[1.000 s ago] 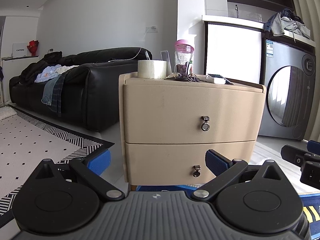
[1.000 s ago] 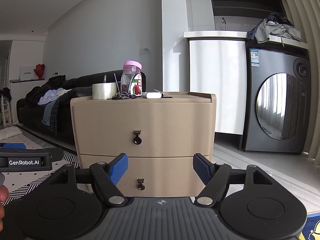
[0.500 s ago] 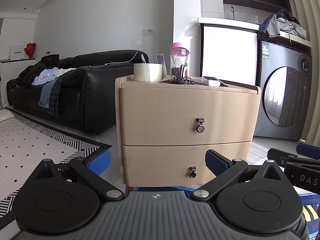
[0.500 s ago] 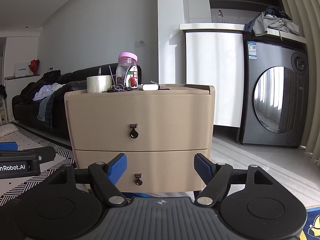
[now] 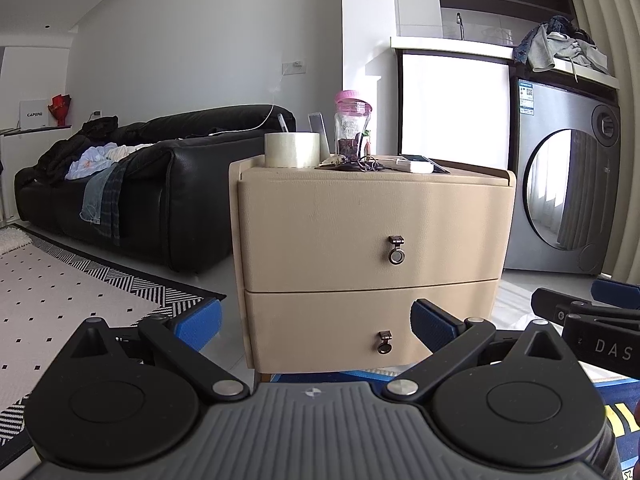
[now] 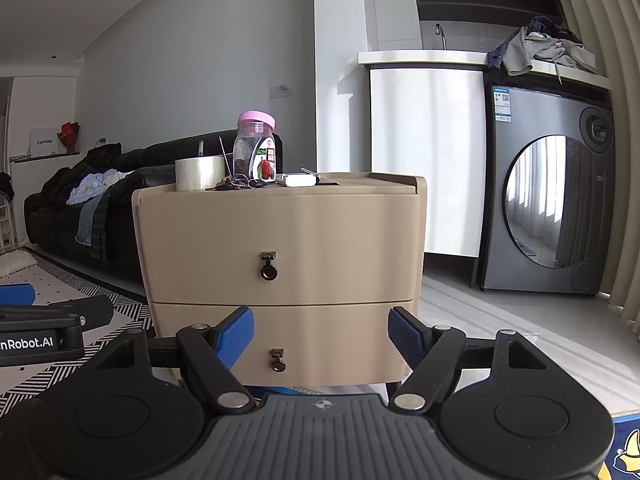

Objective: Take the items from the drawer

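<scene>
Our left gripper: it is wide apart and holds nothing. It is in front of the cabinet, not touching it.
Our right gripper: it is wide apart too, with nothing in it, also in front of the cabinet.
Cabinet: it has two drawers, and both are shut. We cannot see the items inside.
Bottom drawer ring: it is low on the cabinet front.
Top drawer ring: it is higher up.
What could go wrong: the rings are small and hang loose, so we think our fingers could slip off. A hard pull might shake the cabinet.
On top of the cabinet: a tape roll, a pink-lid jar, keys and a phone. The jar could tip.
In the way: nothing stands between us and the drawers.
Behind the cabinet: a black sofa to its left, a washing machine to its right.
</scene>
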Tool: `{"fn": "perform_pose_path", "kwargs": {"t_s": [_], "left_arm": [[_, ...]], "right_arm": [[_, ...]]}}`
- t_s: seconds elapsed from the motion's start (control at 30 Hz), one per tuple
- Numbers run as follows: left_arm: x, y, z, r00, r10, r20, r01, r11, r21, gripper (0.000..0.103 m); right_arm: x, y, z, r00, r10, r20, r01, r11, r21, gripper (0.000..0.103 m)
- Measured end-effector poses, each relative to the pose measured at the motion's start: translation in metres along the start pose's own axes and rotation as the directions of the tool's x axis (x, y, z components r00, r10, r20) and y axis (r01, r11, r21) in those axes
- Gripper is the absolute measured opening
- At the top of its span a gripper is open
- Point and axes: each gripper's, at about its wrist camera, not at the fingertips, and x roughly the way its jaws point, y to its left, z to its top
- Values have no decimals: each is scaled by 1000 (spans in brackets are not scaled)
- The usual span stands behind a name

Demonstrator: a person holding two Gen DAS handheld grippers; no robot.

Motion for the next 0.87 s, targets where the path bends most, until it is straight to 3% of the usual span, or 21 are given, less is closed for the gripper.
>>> {"fn": "perform_pose_path", "kwargs": {"t_s": [0.87], "left_arm": [[5, -2, -5, 1000, -3, -17, 3, 1000, -15, 103]], "right_arm": [[3, 7, -5, 999, 20, -28, -20, 1000, -11, 78]]}}
